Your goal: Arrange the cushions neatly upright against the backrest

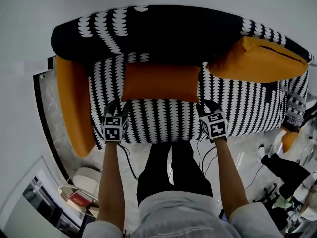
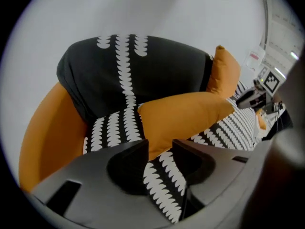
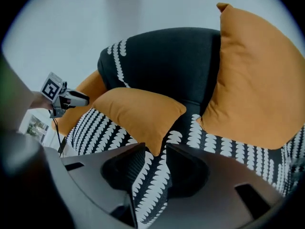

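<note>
A small rectangular orange cushion point(image 1: 161, 82) leans on the dark backrest point(image 1: 163, 31) at the middle of the black-and-white patterned sofa seat point(image 1: 163, 120). My left gripper point(image 1: 119, 105) stands open at its lower left corner, and my right gripper point(image 1: 204, 104) stands open at its lower right corner. In the left gripper view the cushion point(image 2: 186, 116) has its corner tip in the gap of the left gripper point(image 2: 159, 144), with the pads not pressing on it. The right gripper view shows the same for the cushion point(image 3: 138, 111) and the right gripper point(image 3: 156, 149). A larger orange cushion point(image 1: 257, 61) stands tilted at the sofa's right end.
An orange armrest point(image 1: 72, 103) closes the sofa's left end. The person's legs point(image 1: 171, 172) stand close against the seat's front edge. Cables trail on the floor below it. A round white stool point(image 1: 84, 180) is at lower left and dark equipment point(image 1: 285, 170) at lower right.
</note>
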Action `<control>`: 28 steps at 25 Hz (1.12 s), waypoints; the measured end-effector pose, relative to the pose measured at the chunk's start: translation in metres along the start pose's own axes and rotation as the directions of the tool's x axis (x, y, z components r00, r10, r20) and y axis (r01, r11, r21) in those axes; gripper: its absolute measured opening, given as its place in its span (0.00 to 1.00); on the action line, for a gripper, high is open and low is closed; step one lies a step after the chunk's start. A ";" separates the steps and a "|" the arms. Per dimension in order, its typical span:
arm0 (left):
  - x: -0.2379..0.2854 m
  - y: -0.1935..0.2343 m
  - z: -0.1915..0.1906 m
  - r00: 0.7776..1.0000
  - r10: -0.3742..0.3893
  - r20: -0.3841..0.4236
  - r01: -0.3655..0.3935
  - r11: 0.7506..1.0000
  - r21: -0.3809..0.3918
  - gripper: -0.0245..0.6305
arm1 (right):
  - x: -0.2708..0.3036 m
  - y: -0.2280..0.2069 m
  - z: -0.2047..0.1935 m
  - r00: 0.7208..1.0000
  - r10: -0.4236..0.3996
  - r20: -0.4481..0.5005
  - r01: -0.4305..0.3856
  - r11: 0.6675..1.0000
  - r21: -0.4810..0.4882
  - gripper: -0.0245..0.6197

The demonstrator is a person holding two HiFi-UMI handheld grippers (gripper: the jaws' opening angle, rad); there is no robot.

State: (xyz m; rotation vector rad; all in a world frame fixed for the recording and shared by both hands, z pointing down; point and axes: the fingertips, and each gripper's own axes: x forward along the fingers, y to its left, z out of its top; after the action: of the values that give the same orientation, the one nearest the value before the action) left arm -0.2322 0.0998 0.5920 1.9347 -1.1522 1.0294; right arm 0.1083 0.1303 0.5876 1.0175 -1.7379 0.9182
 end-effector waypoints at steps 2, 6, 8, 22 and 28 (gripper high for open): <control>0.009 -0.001 -0.007 0.999 -0.001 -0.043 0.003 0.999 0.042 0.31 | 0.009 0.000 -0.001 1.000 0.010 -0.016 -0.010 1.000 -0.017 0.22; 0.018 -0.005 -0.013 0.997 0.001 -0.078 0.004 0.998 0.060 0.32 | 0.016 -0.005 -0.005 0.999 0.004 -0.036 -0.005 0.999 -0.036 0.22; 0.029 -0.001 -0.021 0.995 0.005 -0.102 0.002 0.998 0.065 0.32 | 0.026 -0.005 -0.007 0.999 0.004 -0.045 -0.006 0.999 -0.039 0.22; 0.041 -0.003 -0.038 0.983 0.032 -0.180 -0.025 0.999 0.043 0.10 | 0.037 0.010 -0.017 0.991 0.042 -0.131 -0.060 0.988 -0.141 0.10; 0.032 -0.012 -0.018 0.990 0.021 -0.143 -0.023 1.000 -0.017 0.07 | 0.026 -0.001 -0.011 0.994 0.045 -0.103 -0.058 0.989 -0.134 0.09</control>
State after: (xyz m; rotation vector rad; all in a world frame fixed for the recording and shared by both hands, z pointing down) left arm -0.2167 0.1072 0.6271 1.8062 -1.1012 1.1452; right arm 0.1059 0.1338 0.6155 0.8274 -1.7247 0.8553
